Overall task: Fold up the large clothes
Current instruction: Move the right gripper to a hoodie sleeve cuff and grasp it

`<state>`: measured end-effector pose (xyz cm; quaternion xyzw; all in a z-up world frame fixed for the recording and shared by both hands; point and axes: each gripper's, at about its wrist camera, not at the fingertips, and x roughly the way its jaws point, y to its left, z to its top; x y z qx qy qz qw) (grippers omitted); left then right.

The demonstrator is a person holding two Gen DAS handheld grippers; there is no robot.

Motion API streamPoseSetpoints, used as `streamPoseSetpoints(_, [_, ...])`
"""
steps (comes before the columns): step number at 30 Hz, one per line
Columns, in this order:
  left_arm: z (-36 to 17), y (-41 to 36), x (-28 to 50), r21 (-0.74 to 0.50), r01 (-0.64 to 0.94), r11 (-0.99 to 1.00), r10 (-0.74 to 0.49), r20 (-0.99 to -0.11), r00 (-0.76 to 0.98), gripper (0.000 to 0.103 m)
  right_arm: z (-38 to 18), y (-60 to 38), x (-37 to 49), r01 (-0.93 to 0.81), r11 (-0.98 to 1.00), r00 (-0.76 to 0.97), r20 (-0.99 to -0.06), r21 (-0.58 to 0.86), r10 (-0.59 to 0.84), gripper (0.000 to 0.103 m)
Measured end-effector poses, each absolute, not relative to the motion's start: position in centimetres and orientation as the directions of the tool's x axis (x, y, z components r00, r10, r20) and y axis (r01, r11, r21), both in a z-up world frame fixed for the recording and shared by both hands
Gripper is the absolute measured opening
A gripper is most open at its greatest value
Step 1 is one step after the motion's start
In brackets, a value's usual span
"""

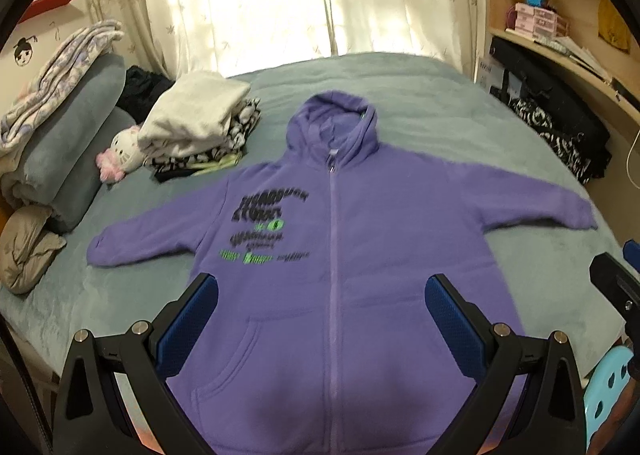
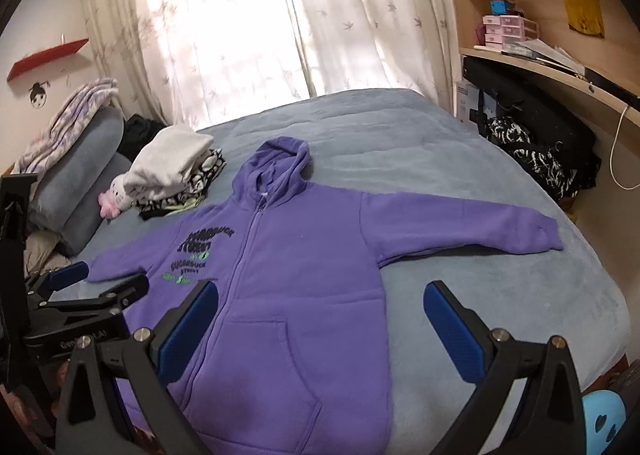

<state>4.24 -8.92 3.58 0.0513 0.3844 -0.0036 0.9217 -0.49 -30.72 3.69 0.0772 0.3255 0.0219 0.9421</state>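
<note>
Both sets of tongs are spread wide with nothing in them, hovering over the near hem of the hoodie point(image 1: 332, 255). The left gripper point(image 1: 322, 305) sits roughly over the zipper line; the right gripper point(image 2: 320, 315) is more over the pocket side and the hem corner at 5 o'clock.

Nothing is folded yet, so I'd say the step is the first sleeve fold. My tip: pinch a sleeve right at the cuff and maybe the shoulder too, lift just enough to clear, then lay it flat across the chest so the fleece doesn't bunch.

The hoodie lies face up, zipped, flat in the middle of the bed point(image 1: 420, 95). Its long axis runs from hem at 6 o'clock to hood at 12, pointing at the curtains point(image 2: 224, 27). Sleeves stick out toward 9 and 3. A stack of folded clothes point(image 1: 200, 123) sits beyond at 10 o'clock.
</note>
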Motion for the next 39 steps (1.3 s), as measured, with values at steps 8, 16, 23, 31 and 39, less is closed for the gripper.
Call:
streamPoseSetpoints(8, [5.9, -12.5, 7.2, 0.211, 0.066, 0.975, 0.081, -0.619, 0.781, 0.102, 4.8, -33.3, 1.6, 0.011, 0.984, 0.798, -0.595, 0.177, 0.098, 0.092])
streamPoseSetpoints(16, [6.0, -16.9, 9.8, 0.211, 0.125, 0.969, 0.017, -0.568, 0.823, 0.102, 5.1, -35.9, 4.4, 0.027, 0.980, 0.790, -0.606, 0.197, 0.099, 0.093])
streamPoseSetpoints(23, [1.5, -20.2, 13.7, 0.138, 0.228, 0.964, -0.063, -0.713, 0.699, 0.102, 1.2, -39.1, 7.4, 0.123, 0.967, 0.738, -0.672, 0.225, 0.062, 0.093])
streamPoseSetpoints(31, [-4.1, -22.3, 17.0, 0.112, 0.224, 0.968, -0.056, -0.775, 0.629, 0.102, -4.3, -44.1, 9.9, 0.273, 0.932, 0.658, -0.753, 0.239, 0.001, 0.092])
streamPoseSetpoints(39, [-7.9, -24.2, 20.5, 0.101, 0.198, 0.975, -0.040, -0.794, 0.607, 0.102, -9.0, -49.7, 12.4, 0.390, 0.877, 0.606, -0.795, 0.282, -0.014, 0.079])
